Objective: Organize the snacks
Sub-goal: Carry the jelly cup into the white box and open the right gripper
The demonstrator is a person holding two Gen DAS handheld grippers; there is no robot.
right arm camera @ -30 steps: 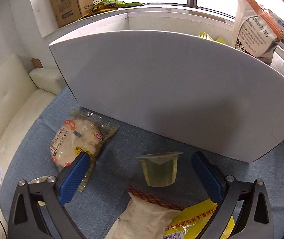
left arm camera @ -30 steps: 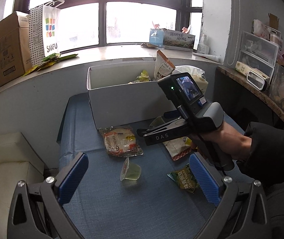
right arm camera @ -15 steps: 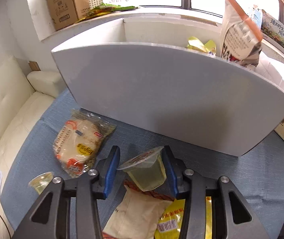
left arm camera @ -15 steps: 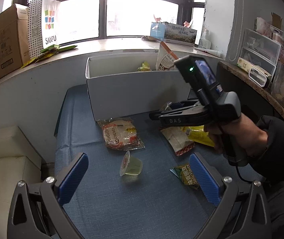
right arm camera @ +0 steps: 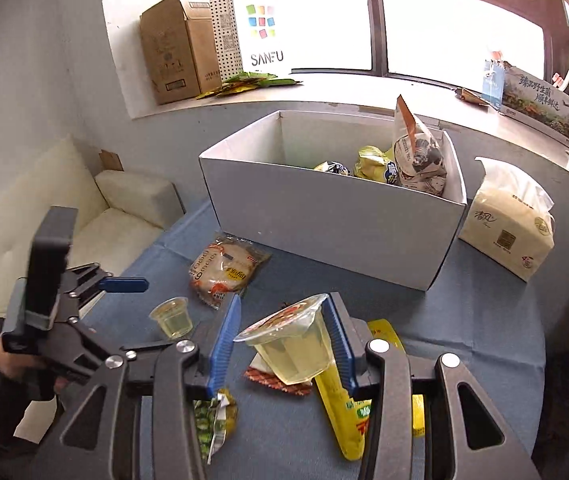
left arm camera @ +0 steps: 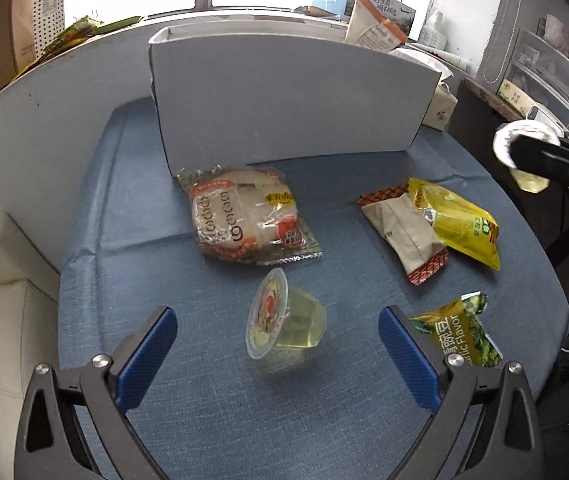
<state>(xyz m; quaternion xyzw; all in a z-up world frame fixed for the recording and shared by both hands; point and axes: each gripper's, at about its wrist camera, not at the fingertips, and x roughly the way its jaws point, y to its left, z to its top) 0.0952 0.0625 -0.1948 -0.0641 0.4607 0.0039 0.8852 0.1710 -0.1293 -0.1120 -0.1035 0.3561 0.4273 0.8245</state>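
Left wrist view
- Left gripper (left arm camera: 274,340): the jaws were set wide apart and nothing was gripped; the blue pads (left arm camera: 146,356) were held just above the blue cloth (left arm camera: 204,400).
- Fallen jelly cup (left arm camera: 284,316): it was found on its side on the cloth between the open fingers, untouched, lid turned to the left.
- Round cake packet (left arm camera: 244,216): it was laid flat beyond the cup, touching the foot of the white box (left arm camera: 288,100).
- Beige packet (left arm camera: 402,232) and yellow packet (left arm camera: 456,220): these were overlapped to the right.
- Green pea packet (left arm camera: 460,336): it was seen just beside the right-hand pad.
- Right gripper (left arm camera: 524,156): it was raised at the right edge with a cup clamped in it.

Right wrist view
- Right gripper (right arm camera: 284,348): the jaws were drawn in against a held jelly cup (right arm camera: 292,344), which was lifted clear of the cloth, tilted, lid uppermost.
- White box (right arm camera: 324,216): it stood open beyond the cup; several packets, one of them a tall standing pouch (right arm camera: 416,156), were seen at its right end.
- Tissue pack (right arm camera: 508,216): it stood just right of the box.
- Left gripper (right arm camera: 122,284): it was seen at the left, near the cup on the cloth (right arm camera: 172,318).
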